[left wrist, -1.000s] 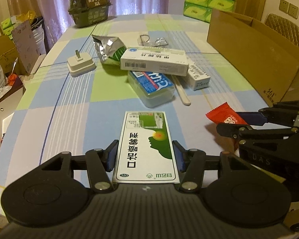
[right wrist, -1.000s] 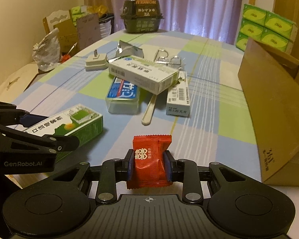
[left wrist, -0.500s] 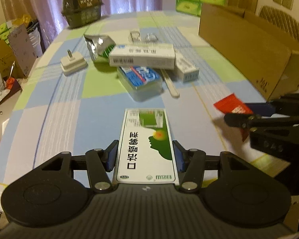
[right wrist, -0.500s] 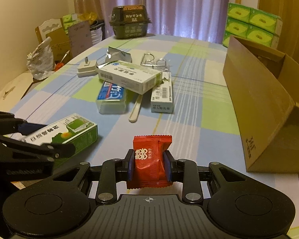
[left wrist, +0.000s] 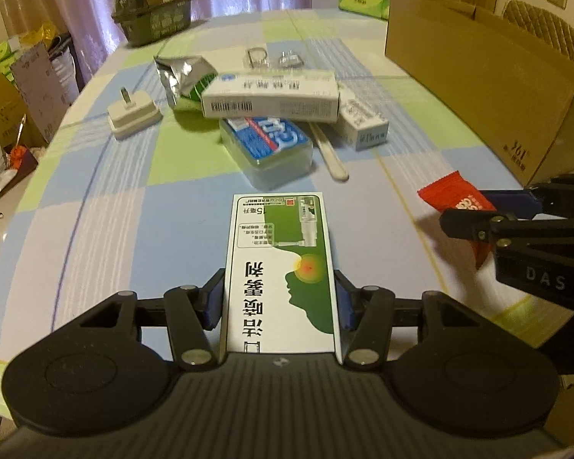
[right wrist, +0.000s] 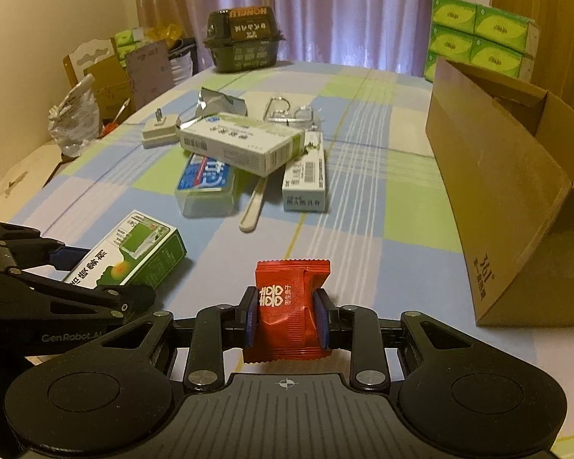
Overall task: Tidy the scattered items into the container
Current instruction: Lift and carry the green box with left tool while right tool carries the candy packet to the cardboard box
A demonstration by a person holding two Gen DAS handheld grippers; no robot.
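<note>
Cardboard box (left wrist: 490,76): upper right of the left wrist view, open-topped, standing on the table (left wrist: 134,210); inside hidden.
Left tongs (left wrist: 279,306): bottom centre, clamped on the green-and-white carton (left wrist: 281,267).
Right wrist view, cardboard box (right wrist: 505,191): right side, only bare inner walls show.
Right tongs (right wrist: 287,321): bottom centre, pinching the red sachet (right wrist: 289,306).
Scattered pile (right wrist: 241,149): centre, on the table, outside the box.

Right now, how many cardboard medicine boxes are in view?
3. Green-and-white box held in the left gripper; long white box atop the pile; small white box beside it on the table. Others may be hidden underneath.
</note>
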